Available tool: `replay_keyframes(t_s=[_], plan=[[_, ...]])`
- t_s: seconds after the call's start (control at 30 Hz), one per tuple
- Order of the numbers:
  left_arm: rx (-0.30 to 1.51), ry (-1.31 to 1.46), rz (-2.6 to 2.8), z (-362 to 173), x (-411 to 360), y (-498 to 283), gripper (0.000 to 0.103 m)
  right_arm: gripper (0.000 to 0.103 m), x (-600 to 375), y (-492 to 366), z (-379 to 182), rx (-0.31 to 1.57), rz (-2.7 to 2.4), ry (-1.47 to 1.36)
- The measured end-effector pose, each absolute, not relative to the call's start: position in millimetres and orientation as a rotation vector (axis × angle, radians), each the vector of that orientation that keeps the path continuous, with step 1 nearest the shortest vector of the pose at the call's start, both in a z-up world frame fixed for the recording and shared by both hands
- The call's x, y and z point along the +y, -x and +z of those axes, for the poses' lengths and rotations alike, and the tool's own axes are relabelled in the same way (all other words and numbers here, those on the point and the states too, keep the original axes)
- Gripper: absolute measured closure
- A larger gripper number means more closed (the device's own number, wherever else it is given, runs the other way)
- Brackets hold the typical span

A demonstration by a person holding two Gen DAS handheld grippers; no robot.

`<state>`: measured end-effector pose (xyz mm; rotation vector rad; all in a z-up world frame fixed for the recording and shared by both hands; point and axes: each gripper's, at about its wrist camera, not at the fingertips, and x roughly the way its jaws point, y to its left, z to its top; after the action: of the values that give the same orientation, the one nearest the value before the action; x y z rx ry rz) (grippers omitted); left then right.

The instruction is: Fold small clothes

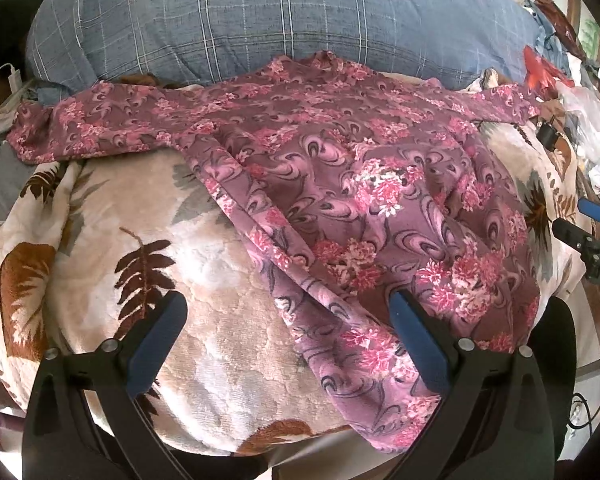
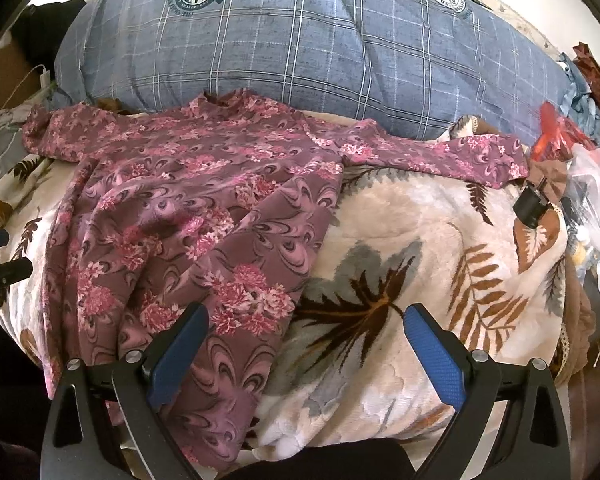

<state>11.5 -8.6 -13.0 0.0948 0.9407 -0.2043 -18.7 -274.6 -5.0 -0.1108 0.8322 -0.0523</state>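
The floral top [image 1: 340, 184] drapes past the near edge of the leaf-print blanket [image 1: 220, 340], its hem hidden. The right gripper [image 1: 592, 236] is cut off at the left view's edge. The clutter [image 2: 584, 184] on the right is too jumbled to identify.

A leaf-patterned fleece blanket [image 2: 400, 216] covers the bed beneath a blue plaid pillow [image 2: 300, 48].

Floral shirt [image 1: 340, 184] spread on leaf-print blanket [image 1: 204, 320]; left gripper [image 1: 288, 312] agape

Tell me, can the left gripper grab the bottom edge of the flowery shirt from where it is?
Probably yes. The left gripper is open, and the flowery shirt has its bottom edge lying flat on the blanket right between its fingers, with nothing on top of it.
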Motion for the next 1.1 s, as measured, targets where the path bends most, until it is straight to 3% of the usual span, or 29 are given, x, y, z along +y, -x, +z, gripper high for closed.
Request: replay_keyframes(t_s=[0.37, 0.57, 0.8, 0.9, 0.97, 1.03, 1.07, 1.1], plan=[[1.060, 0.121, -0.195, -24, 37, -26, 0.001, 0.005, -297, 27, -19, 0.879, -0.023, 0.016], [1.182, 0.211, -0.292, -49, 24, -20, 0.001, 0.008, -306, 32, -41, 0.952, 0.052, -0.093], [1.238, 0.236, -0.363, -51, 0, -17, 0.001, 0.036, -276, 31, -69, 1.038, 0.208, -0.097], [1.266, 0.263, -0.376, -50, -6, -23, 0.001, 0.037, -262, 33, -74, 1.028, 0.203, -0.027], [1.298, 0.262, -0.384, -56, -14, -25, 0.001, 0.050, -256, 35, -73, 1.014, 0.207, -0.003], [1.303, 0.214, -0.354, -60, -22, -24, 0.004, 0.071, -257, 34, -71, 1.007, 0.198, 0.003], [1.280, 0.175, -0.325, -59, -25, -22, 0.018, 0.077, -259, 35, -71, 1.002, 0.186, 0.010], [1.252, 0.133, -0.301, -56, -26, -20, 0.044, 0.090, -261, 35, -71, 0.996, 0.180, 0.006]])
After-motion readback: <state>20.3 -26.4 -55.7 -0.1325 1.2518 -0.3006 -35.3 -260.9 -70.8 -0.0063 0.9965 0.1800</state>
